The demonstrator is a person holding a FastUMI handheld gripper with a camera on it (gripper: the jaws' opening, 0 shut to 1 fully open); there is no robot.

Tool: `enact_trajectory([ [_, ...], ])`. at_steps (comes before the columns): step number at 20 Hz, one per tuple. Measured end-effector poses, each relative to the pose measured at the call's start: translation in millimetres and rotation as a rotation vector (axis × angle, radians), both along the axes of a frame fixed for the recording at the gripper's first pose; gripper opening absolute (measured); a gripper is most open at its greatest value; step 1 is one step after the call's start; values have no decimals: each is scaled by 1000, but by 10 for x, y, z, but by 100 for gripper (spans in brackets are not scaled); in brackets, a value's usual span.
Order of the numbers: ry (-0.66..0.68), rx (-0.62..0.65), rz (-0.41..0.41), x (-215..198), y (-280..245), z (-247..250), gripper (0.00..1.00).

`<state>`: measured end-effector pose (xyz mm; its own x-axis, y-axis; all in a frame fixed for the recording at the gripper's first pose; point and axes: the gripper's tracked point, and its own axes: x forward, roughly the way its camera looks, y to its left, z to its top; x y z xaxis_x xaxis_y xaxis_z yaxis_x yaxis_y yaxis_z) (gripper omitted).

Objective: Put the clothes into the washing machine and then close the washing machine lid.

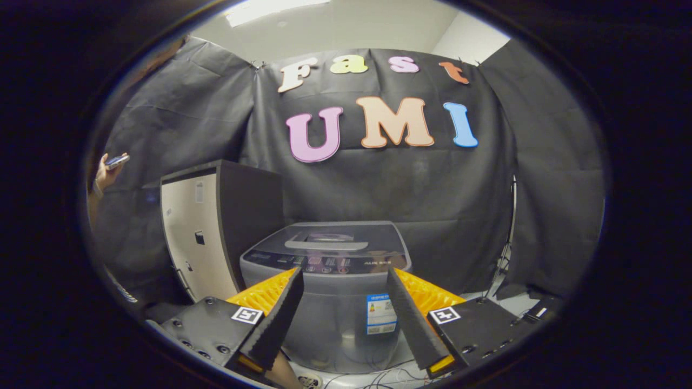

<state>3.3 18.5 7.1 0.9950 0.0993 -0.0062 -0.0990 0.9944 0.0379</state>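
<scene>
A small grey top-loading washing machine (pixel 330 281) stands on the floor straight ahead of my fingers, against the black cloth wall. Its dark lid (pixel 330 237) lies flat and shut, with a pale handle across the middle. The control strip runs along the front rim, and a sticker sits on the front wall. My gripper (pixel 345 273) is open, its two fingers spread apart in front of the machine with nothing between them. No clothes are visible.
A tall cabinet (pixel 200 237) with a pale front and dark sides stands just left of the machine. Beyond it, a person's hand (pixel 105 173) holds a phone. Cables (pixel 378 378) lie on the floor below the machine.
</scene>
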Motion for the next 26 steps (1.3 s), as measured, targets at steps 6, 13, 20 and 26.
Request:
enact_trajectory([
  [6,22,-29,-6,-42,-6,-77,96],
  [13,-13,-31,-3,-68,4,-6,96],
  [20,-11,-53,-25,-79,-28,-86,97],
  [26,-9,-33,-46,-22,-105,-63,96],
])
